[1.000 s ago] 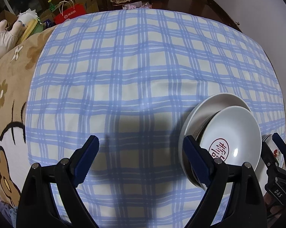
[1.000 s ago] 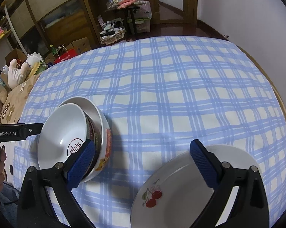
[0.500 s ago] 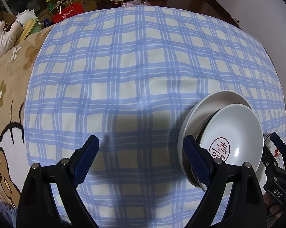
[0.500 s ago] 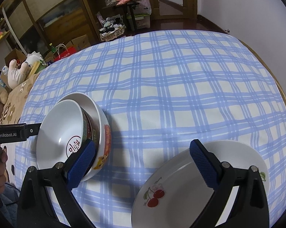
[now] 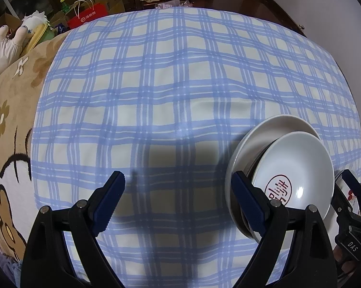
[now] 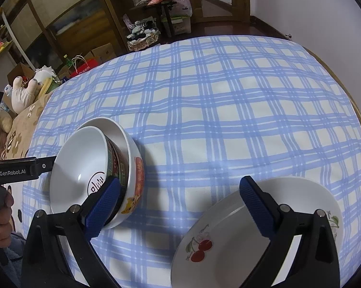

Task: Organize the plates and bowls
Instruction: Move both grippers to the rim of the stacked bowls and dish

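A blue-and-white checked cloth point(image 5: 180, 91) covers the bench.

Left gripper point(image 5: 178, 192): the jaws stand wide apart and hold nothing; only cloth shows between them. Its right finger crosses in front of the bowl stack. In the right wrist view its black body reads "GenRobot.AI", and a hand point(image 6: 0, 220) grips the handle below.

Right gripper point(image 6: 180, 204): the jaws stand wide apart and grip nothing. The right finger lies over the plate; the left finger overlaps the stack's rim. Whether either pad touches cannot be told. In the left wrist view this gripper carries the letters "DAS".

Two nested bowls sit on the cloth. The inner bowl point(image 5: 298, 168) is white inside with a red round stamp of characters on its floor, not readable. The outer bowl point(image 6: 132, 168) is white with red and orange print on its wall.

The plate point(image 6: 228, 252) lies on the cloth near the bowls, apart from them. It bears a cherry motif with small script, too small to read.

A red bag point(image 5: 89, 15) beyond the bench carries white characters.
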Demonstrator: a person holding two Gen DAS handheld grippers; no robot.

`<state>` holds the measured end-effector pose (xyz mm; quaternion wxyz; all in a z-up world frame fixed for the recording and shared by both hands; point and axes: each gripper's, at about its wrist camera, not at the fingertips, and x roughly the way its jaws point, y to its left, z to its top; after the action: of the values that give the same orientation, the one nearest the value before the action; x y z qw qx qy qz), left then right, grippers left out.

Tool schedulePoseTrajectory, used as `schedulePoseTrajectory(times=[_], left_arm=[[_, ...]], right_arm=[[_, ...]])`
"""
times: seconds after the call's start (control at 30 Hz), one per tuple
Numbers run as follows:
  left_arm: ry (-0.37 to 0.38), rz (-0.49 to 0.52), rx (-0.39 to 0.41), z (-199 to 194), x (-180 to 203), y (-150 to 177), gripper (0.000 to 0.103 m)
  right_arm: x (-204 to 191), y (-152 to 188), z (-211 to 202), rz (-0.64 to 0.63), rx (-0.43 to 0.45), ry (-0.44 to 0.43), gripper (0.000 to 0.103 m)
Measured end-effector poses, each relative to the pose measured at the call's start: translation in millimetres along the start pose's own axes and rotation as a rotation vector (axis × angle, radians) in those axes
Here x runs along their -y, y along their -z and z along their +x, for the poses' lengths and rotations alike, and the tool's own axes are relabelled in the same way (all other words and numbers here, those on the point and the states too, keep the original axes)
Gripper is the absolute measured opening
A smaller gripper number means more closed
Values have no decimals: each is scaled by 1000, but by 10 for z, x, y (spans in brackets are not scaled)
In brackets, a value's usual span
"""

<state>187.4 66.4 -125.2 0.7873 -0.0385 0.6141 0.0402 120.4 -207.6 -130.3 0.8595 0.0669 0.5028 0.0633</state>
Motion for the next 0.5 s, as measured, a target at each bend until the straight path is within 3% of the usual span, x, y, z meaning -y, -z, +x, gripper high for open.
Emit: schedulePoseTrajectory(times=[0.27,0.33,0.43,0.5], left_arm=[[-7,6,2,4,5,0,89],[-10,8,2,9,6,-2,89],[-12,8,4,5,6,0,89],[-10,10,4,1,12,3,89]], right_arm=[[2,-61,27,17,-27,3,102],[15,-92,40,26,-44,-28,92],[103,-121,136,104,-113,-143,81],[126,-126,172,122,-120,-165,81]])
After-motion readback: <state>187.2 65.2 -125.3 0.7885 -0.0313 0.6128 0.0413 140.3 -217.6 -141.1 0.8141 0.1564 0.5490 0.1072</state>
